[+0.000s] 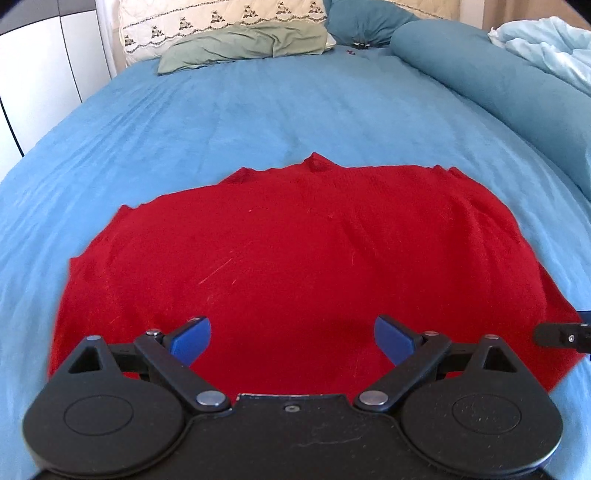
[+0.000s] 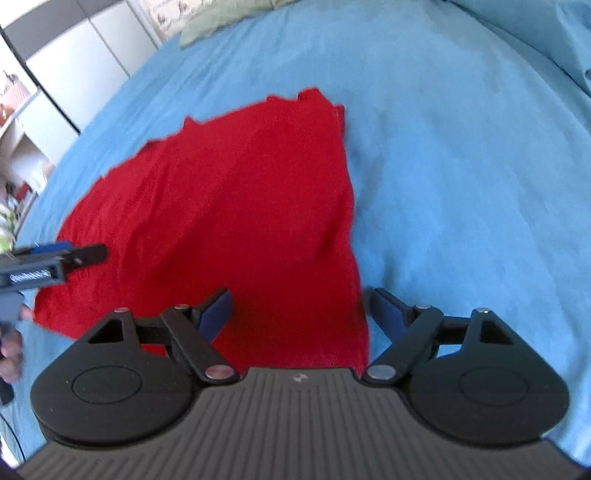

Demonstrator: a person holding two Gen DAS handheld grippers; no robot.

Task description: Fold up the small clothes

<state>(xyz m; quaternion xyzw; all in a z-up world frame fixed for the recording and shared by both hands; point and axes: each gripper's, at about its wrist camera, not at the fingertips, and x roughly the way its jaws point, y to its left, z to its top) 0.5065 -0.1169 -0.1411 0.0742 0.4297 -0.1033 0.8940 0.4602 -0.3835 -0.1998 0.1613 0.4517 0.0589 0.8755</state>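
Left gripper: the black two-finger left gripper (image 1: 291, 341) with blue pads hangs low over the near part of the cloth, fingers spread wide, nothing between them that they're gripping.

Right gripper: the black right gripper (image 2: 301, 314), same blue pads, also spread wide. Its left finger (image 2: 216, 310) is over the red fabric and its right finger (image 2: 386, 312) is over bare sheet, so it straddles the cloth's right edge.

Clothing: the flat red knit garment (image 1: 295, 251) lies spread out on the bed, right under and ahead of both sets of fingers. Looks pretty smooth, a few small wrinkles toward the right side, and a little peak sticking up along the far edge. In the right wrist view its right edge (image 2: 349, 206) runs fairly straight away from the fingers.

Other tool in view: from the left wrist camera the right gripper's tip pokes in at the right edge; from the right wrist camera the left one comes in from the left, over the cloth.

Bed: light blue bedsheet (image 1: 295, 114) all around the garment and on past the fingers.

Far end: a sage green pillow (image 1: 243, 46) leaning on a cream embroidered pillow (image 1: 221, 18), a long teal bolster (image 1: 491, 81) off to the right beyond the fingertips, and a pale blue crumpled blanket (image 1: 546, 48) behind it.

Left of the fingers: white cabinet doors (image 1: 40, 77) beside the bed.
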